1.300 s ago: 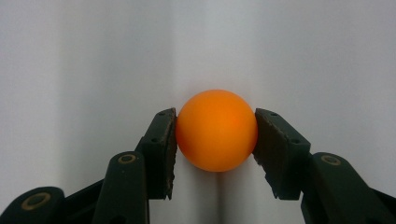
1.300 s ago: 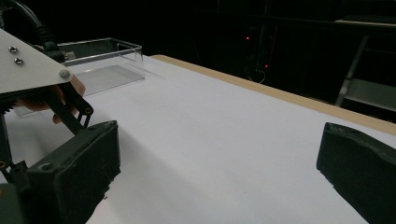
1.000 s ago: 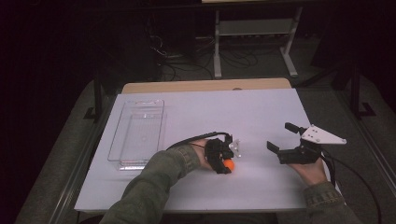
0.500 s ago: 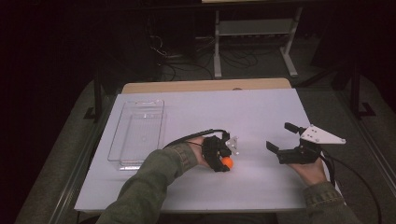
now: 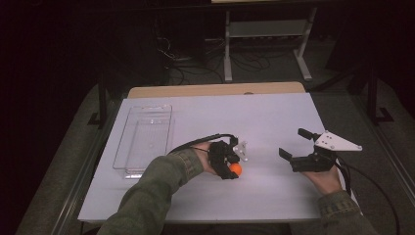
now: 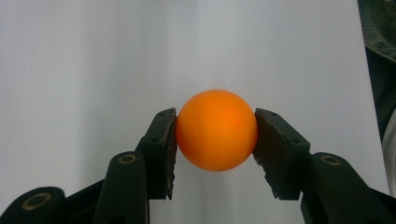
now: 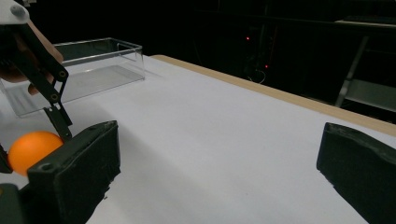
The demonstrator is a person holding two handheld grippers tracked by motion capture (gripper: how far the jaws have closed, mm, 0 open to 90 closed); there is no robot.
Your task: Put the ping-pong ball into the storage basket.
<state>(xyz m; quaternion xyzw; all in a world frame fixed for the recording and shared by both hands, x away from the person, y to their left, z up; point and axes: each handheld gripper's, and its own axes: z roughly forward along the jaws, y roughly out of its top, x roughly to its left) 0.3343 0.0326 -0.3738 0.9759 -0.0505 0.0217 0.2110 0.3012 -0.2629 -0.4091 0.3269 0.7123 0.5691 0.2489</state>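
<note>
A clear tray (image 5: 144,142) (empty) sits on the white table (image 5: 274,117).

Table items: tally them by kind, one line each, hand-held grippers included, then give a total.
Orange ball: 1
Clear plastic box: 1
Hand-held gripper: 2, the left hand-held gripper shut on the ball, the right hand-held gripper open
Total: 4
</note>
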